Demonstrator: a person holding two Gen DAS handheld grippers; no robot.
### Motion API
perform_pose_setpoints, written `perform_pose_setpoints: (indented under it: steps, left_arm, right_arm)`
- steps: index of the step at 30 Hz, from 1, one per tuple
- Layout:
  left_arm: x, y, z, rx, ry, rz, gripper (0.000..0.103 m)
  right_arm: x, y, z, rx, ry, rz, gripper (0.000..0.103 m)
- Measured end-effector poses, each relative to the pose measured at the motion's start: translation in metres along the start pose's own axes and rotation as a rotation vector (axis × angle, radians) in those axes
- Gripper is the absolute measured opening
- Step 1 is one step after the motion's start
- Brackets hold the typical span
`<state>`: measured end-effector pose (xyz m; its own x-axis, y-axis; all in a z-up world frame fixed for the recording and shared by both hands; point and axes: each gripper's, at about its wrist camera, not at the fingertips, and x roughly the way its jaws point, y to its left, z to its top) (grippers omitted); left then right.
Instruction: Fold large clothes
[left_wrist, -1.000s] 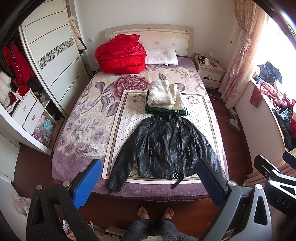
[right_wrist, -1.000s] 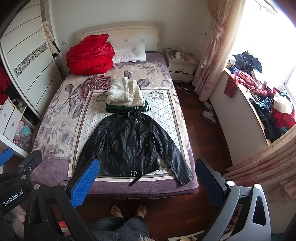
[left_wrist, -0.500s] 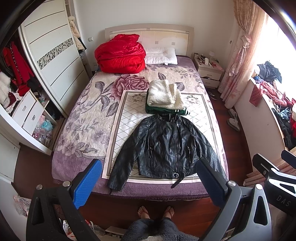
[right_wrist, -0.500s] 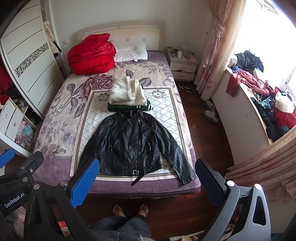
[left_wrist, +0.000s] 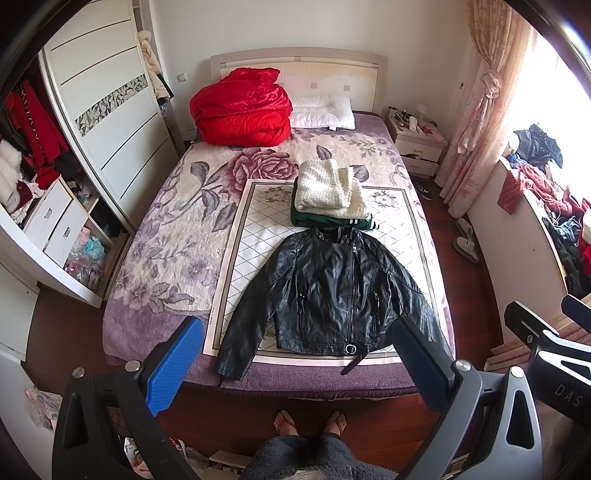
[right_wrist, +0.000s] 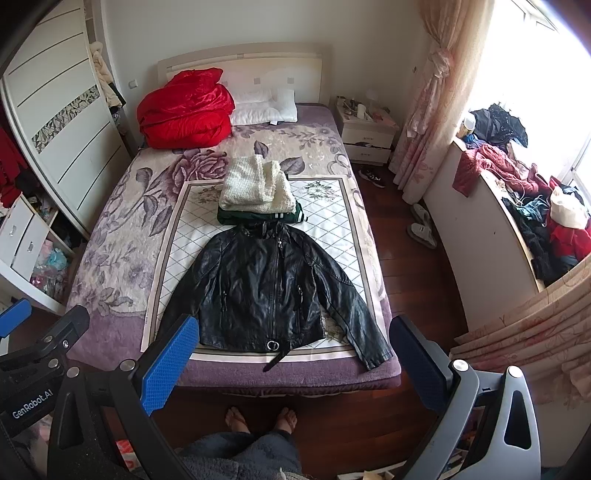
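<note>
Jacket (left_wrist: 332, 295) lies flat, unfolded on bed (left_wrist: 147, 332), w/ folded stack (left_wrist: 330, 195) just behind its collar. Left gripper (left_wrist: 295, 363) & right gripper (right_wrist: 291, 360) both spread wide, holding nothing.

"GenRobot.AI" on left gripper (right_wrist: 33, 373) | "DAS" on right gripper (left_wrist: 565, 365)

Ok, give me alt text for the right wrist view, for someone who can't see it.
A black leather jacket lies flat and unfolded, sleeves spread, on a white quilted mat on the bed, with a stack of folded clothes just beyond its collar. The right gripper is open and empty in the foreground, above the person's bare feet.
</note>
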<state>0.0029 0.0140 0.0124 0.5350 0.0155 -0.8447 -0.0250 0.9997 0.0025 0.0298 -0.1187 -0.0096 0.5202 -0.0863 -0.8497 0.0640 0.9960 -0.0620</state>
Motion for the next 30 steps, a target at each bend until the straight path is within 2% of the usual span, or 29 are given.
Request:
perform_pose_setpoints:
  steps: [30]
  left_arm:
    - [-0.004,-0.005,0.002,0.007,0.0,-0.022,0.103]
  right_arm:
    - [-0.01,0.002,0.001,-0.001,-0.002,-0.014,0.103]
